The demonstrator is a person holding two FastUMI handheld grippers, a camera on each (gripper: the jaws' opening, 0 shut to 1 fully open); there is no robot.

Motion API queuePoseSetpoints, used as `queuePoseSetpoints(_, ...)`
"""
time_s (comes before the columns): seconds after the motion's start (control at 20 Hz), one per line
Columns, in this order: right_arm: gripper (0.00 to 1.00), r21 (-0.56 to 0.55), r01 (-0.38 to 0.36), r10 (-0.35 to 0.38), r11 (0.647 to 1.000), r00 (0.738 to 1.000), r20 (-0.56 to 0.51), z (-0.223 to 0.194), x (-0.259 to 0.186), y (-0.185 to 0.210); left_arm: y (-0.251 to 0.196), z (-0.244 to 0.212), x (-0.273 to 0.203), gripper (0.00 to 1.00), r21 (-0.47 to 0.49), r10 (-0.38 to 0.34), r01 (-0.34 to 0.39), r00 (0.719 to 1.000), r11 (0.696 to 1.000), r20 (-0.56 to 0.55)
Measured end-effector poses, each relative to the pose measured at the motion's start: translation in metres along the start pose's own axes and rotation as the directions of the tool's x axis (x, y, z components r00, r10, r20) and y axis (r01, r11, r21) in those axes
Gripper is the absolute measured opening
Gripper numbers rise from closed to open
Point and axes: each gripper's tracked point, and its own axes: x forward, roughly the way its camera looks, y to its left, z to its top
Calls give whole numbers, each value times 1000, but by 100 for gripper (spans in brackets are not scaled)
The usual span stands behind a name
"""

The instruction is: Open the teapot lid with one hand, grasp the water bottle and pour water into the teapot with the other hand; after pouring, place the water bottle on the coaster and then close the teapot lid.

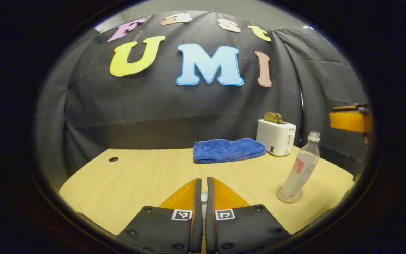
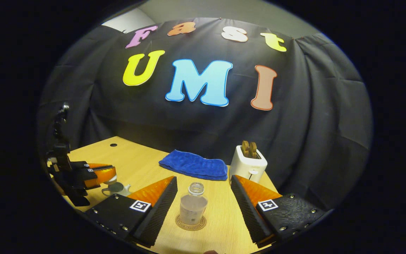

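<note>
The clear, capless water bottle (image 2: 193, 204) stands upright on the round coaster (image 2: 191, 223), ahead of my right gripper (image 2: 203, 179). That gripper is open, its fingers wide on either side and not touching the bottle. My left gripper (image 1: 204, 180) is shut on a small white piece, the teapot lid (image 1: 204, 197). In the right gripper view the left gripper (image 2: 100, 174) holds that lid (image 2: 110, 180) just over the pale teapot (image 2: 116, 189), whose spout points right. The bottle (image 1: 300, 167) and coaster (image 1: 289, 198) show right of the left gripper, the right gripper (image 1: 351, 121) beyond.
A folded blue towel (image 1: 228, 150) lies at the back of the wooden table (image 1: 125, 183), with a white toaster (image 1: 276, 137) holding two slices to its right. A cable hole (image 1: 113, 159) sits at the back left. The table's right edge is close behind the bottle.
</note>
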Motion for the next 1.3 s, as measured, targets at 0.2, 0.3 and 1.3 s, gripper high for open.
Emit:
queuePoseSetpoints(0.2,94,27,49,-49,998,999,-15,9,-25,8,4,-27,11,10,21,-23,23,999,1000,-31)
queuePoseSetpoints(0.3,95,50,68,-67,996,998,-17,13,-28,9,2,-27,12,11,29,-36,36,999,999,-11)
queuePoseSetpoints(1.3,95,67,61,-63,996,998,18,33,-23,12,2,-8,-3,92,20,-16,15,1000,1000,21)
